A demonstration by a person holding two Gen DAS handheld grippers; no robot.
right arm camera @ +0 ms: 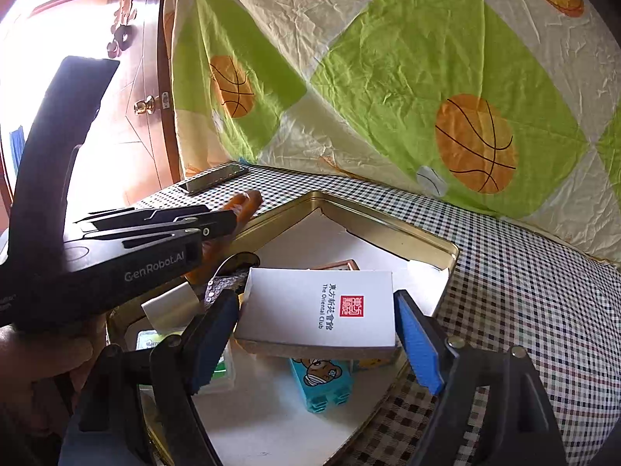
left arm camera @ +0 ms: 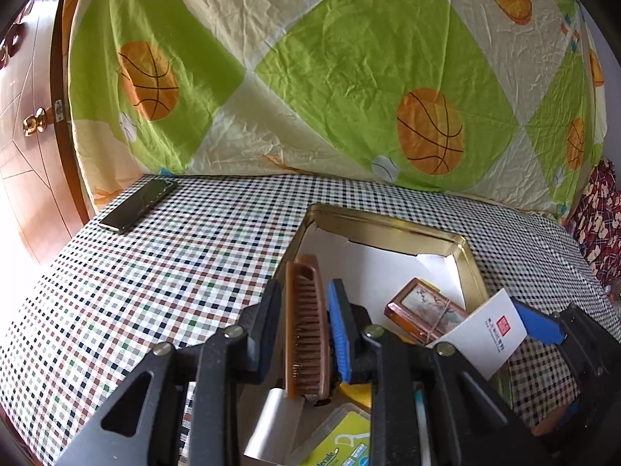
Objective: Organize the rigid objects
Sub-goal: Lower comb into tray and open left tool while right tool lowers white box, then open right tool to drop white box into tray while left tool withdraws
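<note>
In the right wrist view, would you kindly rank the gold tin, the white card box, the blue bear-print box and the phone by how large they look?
1. Gold tin.
2. White card box, though nearness to the camera flatters it.
3. Blue bear-print box, partly hidden under the card box.
4. Phone, farthest away, so its rank against the bear-print box is unsure.

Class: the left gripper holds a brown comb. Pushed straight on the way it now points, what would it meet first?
Probably the white lining on the floor of the gold tin; the left gripper tilts down into it, though depth is uncertain.
</note>
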